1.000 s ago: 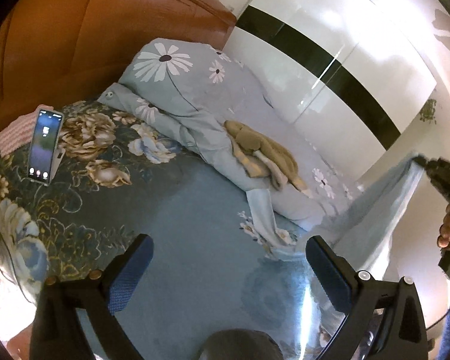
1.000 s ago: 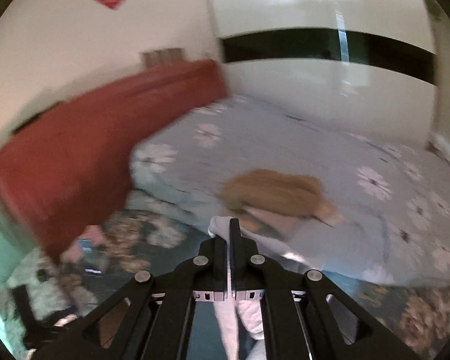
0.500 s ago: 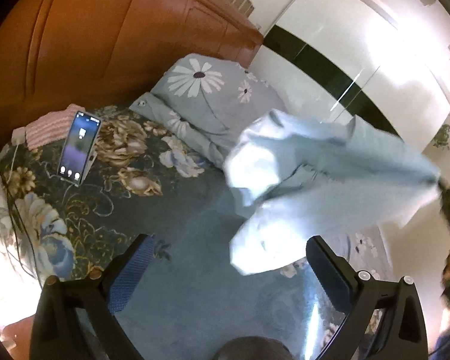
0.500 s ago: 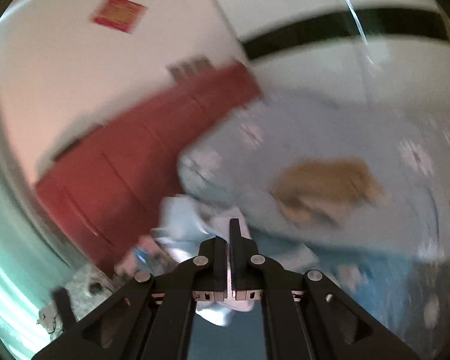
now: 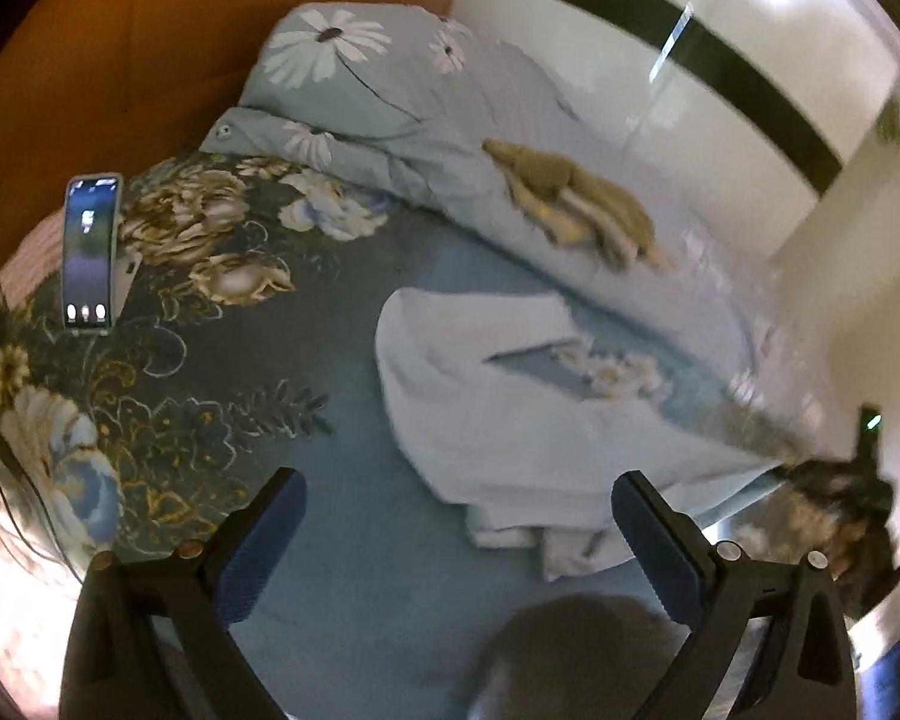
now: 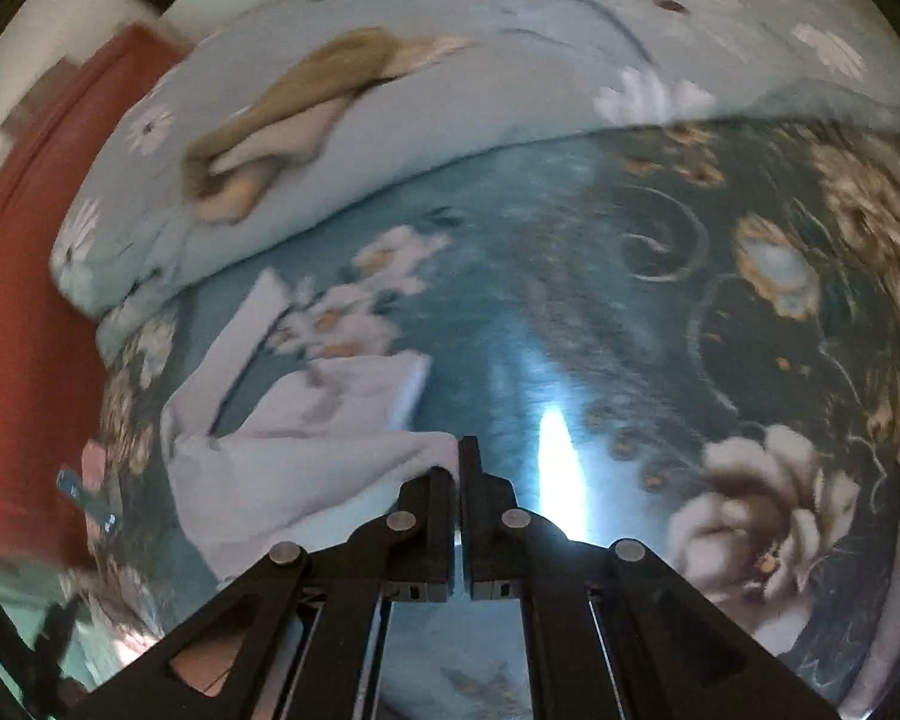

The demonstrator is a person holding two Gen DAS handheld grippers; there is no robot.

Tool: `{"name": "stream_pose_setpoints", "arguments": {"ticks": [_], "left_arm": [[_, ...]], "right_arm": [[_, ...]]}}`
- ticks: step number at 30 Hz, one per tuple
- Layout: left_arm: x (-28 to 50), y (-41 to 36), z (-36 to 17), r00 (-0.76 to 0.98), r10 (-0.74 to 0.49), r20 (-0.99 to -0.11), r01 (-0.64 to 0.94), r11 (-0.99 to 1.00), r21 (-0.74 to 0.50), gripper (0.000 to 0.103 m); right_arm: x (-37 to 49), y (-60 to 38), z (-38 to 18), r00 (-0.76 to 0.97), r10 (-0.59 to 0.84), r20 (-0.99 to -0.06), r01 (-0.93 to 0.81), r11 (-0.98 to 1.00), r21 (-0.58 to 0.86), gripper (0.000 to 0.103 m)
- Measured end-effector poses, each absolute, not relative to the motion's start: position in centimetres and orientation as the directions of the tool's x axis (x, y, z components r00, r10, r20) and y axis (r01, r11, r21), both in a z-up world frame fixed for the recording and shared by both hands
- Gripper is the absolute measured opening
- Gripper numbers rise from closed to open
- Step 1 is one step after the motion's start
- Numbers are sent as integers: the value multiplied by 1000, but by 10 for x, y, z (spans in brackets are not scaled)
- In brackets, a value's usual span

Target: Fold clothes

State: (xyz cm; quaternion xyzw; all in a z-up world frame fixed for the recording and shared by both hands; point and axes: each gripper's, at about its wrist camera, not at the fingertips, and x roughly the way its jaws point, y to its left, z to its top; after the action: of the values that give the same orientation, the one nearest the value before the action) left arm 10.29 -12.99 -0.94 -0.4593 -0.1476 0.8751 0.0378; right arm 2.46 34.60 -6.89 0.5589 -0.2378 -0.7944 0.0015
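Floral bed (image 5: 180, 420) fills the left wrist view: left gripper (image 5: 456, 516), jaws wide apart, one pale garment (image 5: 510, 420) just ahead, one phone (image 5: 90, 252) far left. Right wrist view: right gripper (image 6: 457, 468), jaws clamped on that garment's (image 6: 282, 450) edge.

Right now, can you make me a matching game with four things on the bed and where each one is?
Things:
1. pale blue garment
2. tan crumpled garment
3. lit-up smartphone
4. left gripper

Places or states:
A. propped near the wooden headboard
B. spread on the dark floral bedsheet, one edge pinched by the right gripper
C. open, holding nothing
D. lying on the daisy-print quilt

Pairs: 1-B, 2-D, 3-A, 4-C
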Motion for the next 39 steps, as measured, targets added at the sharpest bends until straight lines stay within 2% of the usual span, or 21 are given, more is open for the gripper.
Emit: {"name": "stream_pose_setpoints", "arguments": {"ticks": [5,10,11,14,15,17,20,22,23,28,30,35,39], "left_arm": [[86,-124,-46,-496,152,-855,-10,-986,-169,103],[67,-114,-75,-439,75,-895,-148,-989,-11,103],[63,-111,-80,-437,65,-897,-182,-983,18,103],[51,-102,-94,-434,46,-900,-289,-953,91,103],[48,-99,-98,-433,40,-900,-319,-941,111,103],[41,-90,-108,-445,7,-896,-398,-897,191,103],[33,-76,-119,-480,-40,-877,-492,-815,306,103],[29,-71,-124,-499,-47,-865,-533,-770,350,103],[28,-68,-127,-511,-43,-858,-556,-745,368,103],[21,-49,-146,-523,-21,-852,-649,-637,415,103],[18,-41,-155,-521,-18,-853,-677,-600,426,103],[9,-30,-167,-539,-11,-842,-701,-548,456,103],[-3,-29,-169,-530,0,-848,-712,-543,445,93]], "right_arm": [[26,375,-97,-325,-234,-916,-342,-874,345,1],[32,369,-103,-259,-209,-943,-261,-925,277,2],[35,369,-102,-255,-201,-946,-245,-933,264,5],[47,370,-96,-257,-160,-953,-215,-952,217,28],[51,370,-95,-262,-144,-954,-206,-958,201,31],[58,364,-91,-257,-94,-962,-173,-975,142,32],[65,355,-89,-249,-26,-968,-129,-990,60,40],[72,347,-87,-255,-3,-967,-91,-995,27,40],[76,340,-85,-265,-5,-964,-56,-998,21,40],[77,266,-99,-224,-81,-971,334,-942,2,42],[76,242,-107,-212,-117,-970,433,-901,14,48],[74,205,-137,-207,-88,-974,593,-803,-54,49],[56,215,-132,-221,-109,-969,535,-844,-28,49]]}}
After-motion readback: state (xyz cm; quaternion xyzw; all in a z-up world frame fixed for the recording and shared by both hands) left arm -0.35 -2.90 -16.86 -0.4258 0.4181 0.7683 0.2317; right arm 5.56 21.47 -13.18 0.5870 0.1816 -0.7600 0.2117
